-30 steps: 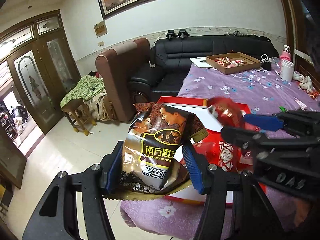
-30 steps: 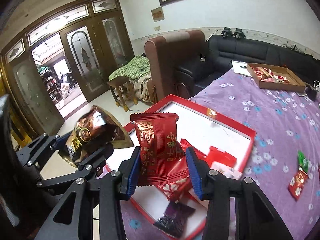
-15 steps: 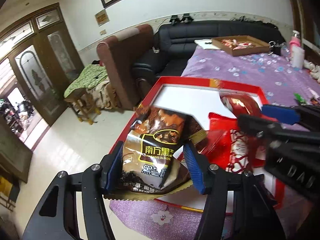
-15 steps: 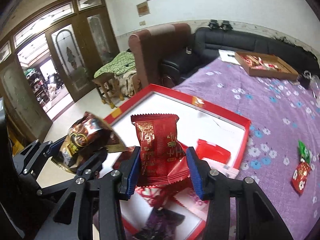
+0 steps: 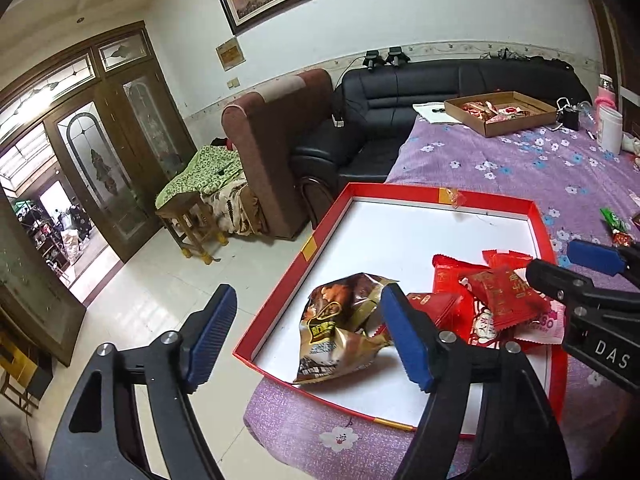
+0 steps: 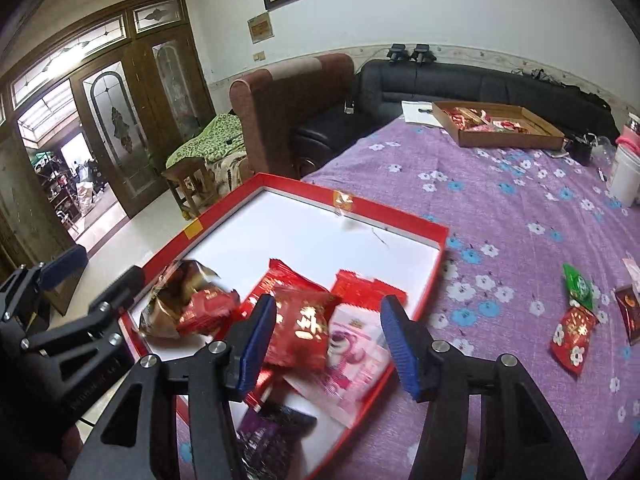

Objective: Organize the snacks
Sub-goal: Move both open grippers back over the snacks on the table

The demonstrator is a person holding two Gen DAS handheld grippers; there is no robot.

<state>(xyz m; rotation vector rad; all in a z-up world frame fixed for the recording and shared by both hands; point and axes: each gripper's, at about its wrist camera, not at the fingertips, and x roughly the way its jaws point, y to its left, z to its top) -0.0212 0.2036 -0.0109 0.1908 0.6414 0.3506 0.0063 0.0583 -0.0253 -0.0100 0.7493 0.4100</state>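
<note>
A black sofa (image 5: 440, 88) and brown armchair (image 5: 276, 148) are set against a white wall (image 5: 500, 12); pale floor tiles (image 5: 160, 292) are lit through glazed wooden doors (image 5: 100, 168).

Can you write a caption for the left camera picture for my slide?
Open left tongs hover over the red tray, brown snack bag lying inside beside red packets.

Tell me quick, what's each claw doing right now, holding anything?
Left claw: open, holding nothing; the brown packet lies in the red tray.
Right claw: open, holding nothing, above the red packet.
</note>
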